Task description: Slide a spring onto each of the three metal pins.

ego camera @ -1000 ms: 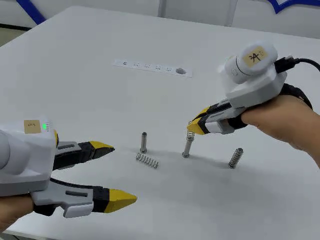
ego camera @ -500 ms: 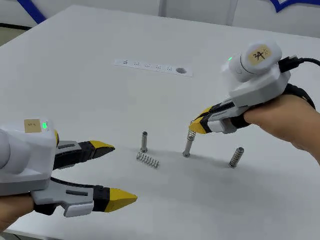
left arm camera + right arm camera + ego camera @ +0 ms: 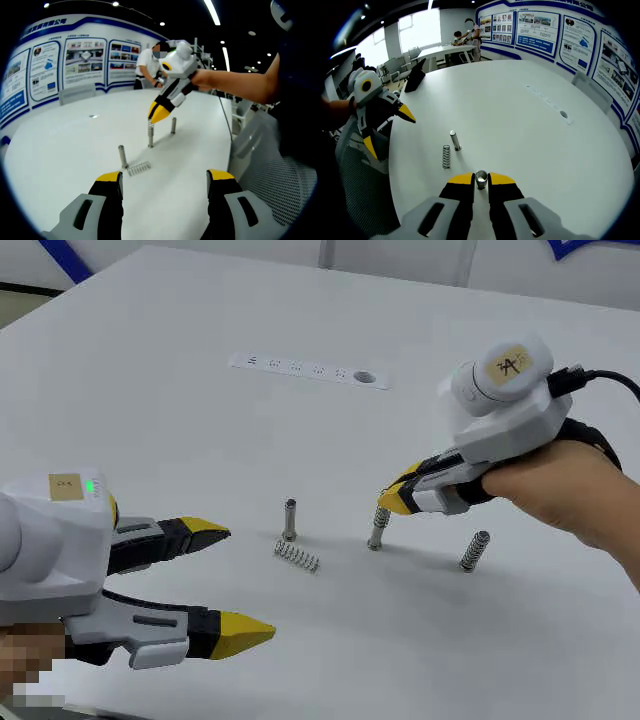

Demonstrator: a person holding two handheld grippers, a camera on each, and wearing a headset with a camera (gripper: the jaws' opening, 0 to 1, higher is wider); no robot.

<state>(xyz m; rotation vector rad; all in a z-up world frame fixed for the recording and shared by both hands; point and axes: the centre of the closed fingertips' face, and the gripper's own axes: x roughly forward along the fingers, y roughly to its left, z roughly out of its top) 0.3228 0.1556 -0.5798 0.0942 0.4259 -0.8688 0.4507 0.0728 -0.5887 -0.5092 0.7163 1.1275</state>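
Atop the middle pin [image 3: 375, 537], right hand-held gripper [image 3: 386, 501] still pinches spring [image 3: 381, 514].

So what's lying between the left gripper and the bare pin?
The loose spring lies flat on the table there, close beside the bare pin, ahead of the open left gripper, in the left gripper view.

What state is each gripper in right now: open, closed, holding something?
Left gripper: open, holding nothing.
Right gripper: closed on a spring atop the middle pin.
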